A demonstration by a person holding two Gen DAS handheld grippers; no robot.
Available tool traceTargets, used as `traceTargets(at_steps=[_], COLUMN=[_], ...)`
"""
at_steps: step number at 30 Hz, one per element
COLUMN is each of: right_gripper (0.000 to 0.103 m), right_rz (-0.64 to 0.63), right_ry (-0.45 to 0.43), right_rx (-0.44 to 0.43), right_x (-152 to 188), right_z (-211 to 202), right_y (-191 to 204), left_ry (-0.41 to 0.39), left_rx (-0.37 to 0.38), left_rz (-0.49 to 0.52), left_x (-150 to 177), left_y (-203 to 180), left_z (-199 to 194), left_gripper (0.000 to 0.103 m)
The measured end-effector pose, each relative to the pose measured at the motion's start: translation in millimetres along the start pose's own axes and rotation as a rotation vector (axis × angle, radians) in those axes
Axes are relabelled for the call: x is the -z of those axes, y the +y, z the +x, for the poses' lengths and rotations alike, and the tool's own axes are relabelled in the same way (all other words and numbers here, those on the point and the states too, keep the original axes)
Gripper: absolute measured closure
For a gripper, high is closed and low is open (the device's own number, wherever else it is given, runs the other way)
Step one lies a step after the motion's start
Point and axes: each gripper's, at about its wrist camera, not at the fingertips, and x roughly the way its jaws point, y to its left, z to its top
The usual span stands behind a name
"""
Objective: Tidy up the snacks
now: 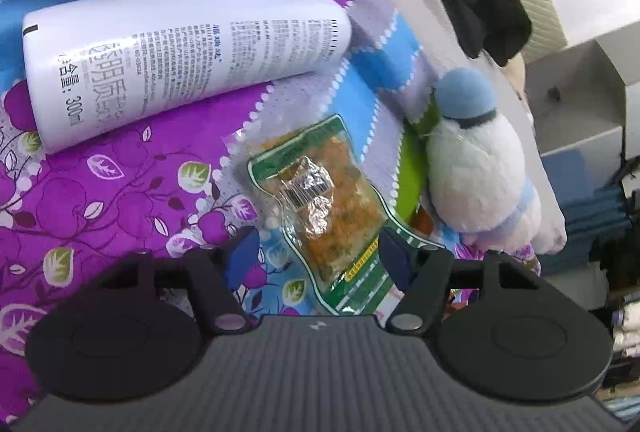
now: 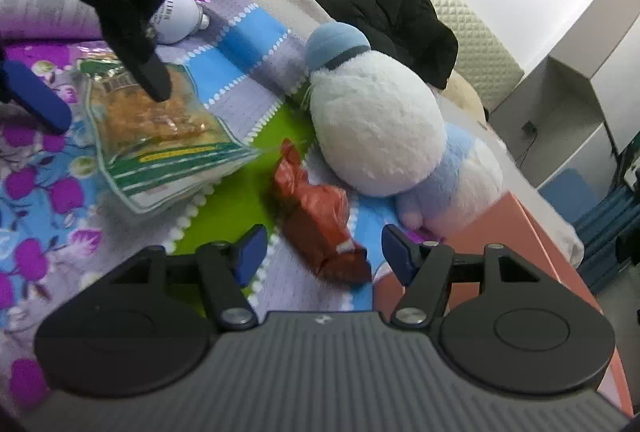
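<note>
1. My left gripper [image 1: 316, 256] is partly open with its tips on either side of the green-edged snack bag [image 1: 320, 200]; I can't tell whether the pads press on it.
2. That bag lies flat on the flowered bedspread [image 1: 100, 192], between the white bottle [image 1: 176, 64] and the plush bird [image 1: 476, 160].
3. My right gripper [image 2: 324, 252] is partly open, holding nothing; the red snack packet [image 2: 320, 224] lies between its tips, just beside the bird.

The white bottle [image 1: 180, 64] loses its cap end behind the left gripper [image 2: 104, 104] in the right wrist view. The plush toy [image 2: 384, 128] covers the red wrapper's [image 2: 320, 220] far side.
</note>
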Motion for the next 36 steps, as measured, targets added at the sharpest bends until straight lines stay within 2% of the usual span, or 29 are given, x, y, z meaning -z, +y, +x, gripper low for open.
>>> traceTargets(at_steps=[4, 7, 8, 9, 12, 18, 24, 36], right_gripper=[0.038, 0.038, 0.044, 0.054, 0.059, 0.060, 0.061, 0.062], right_rz=[-0.012, 0.005, 0.016, 0.027, 0.039, 0.027, 0.042, 0.092], right_ry=[0.005, 0.013, 0.017, 0.023, 0.042, 0.047, 0.044, 0.028], right_rx=[-0.015, -0.028, -0.035, -0.047, -0.063, -0.076, -0.080, -0.134], right_x=[-4.9, -8.0, -8.5, -8.8, -11.0, -12.4, -5.5, 10.5], right_z=[12.9, 19.5, 21.1, 22.5, 24.7, 16.9, -6.5, -83.2], right_y=[0.1, -2.7, -4.0, -4.6, -2.0, -0.4, -5.1, -13.8], left_ry=[-0.007, -0.019, -0.023, -0.026, -0.036, -0.038, -0.045, -0.047], left_rx=[-0.035, -0.048, -0.052, -0.057, -0.050, -0.030, -0.011, 0.014], left_rz=[-0.023, -0.031, -0.031, -0.030, -0.028, -0.006, 0.017, 0.021], left_x=[-5.6, -8.6, -9.5, -9.9, -10.3, -3.5, 13.0, 65.8], left_y=[-1.5, -2.9, -4.0, -3.9, -3.2, -2.8, -3.3, 18.8], left_z=[3.6, 6.3, 8.3, 9.3, 11.3, 3.1, -18.5, -96.0], left_gripper=[0.041, 0.050, 0.057, 0.062, 0.070, 0.086, 0.093, 0.096])
